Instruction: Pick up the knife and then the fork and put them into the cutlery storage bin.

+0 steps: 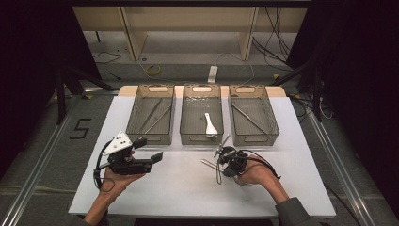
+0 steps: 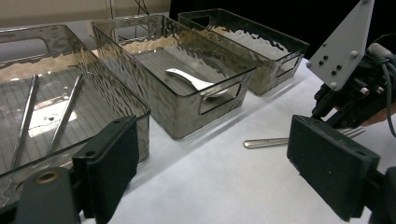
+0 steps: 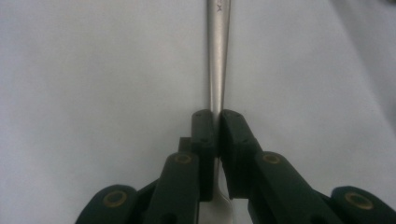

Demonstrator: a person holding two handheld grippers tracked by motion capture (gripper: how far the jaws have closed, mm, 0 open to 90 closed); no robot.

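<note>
White table [image 1: 188,188] lies under the right gripper [image 3: 217,122], which pinches a thin fork [image 3: 218,56] pointing to 12 o'clock, so it could slip and drop.

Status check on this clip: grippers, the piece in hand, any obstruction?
Right gripper shut on fork, which lies on table. Left gripper open, idle. Path to trays clear.
</note>
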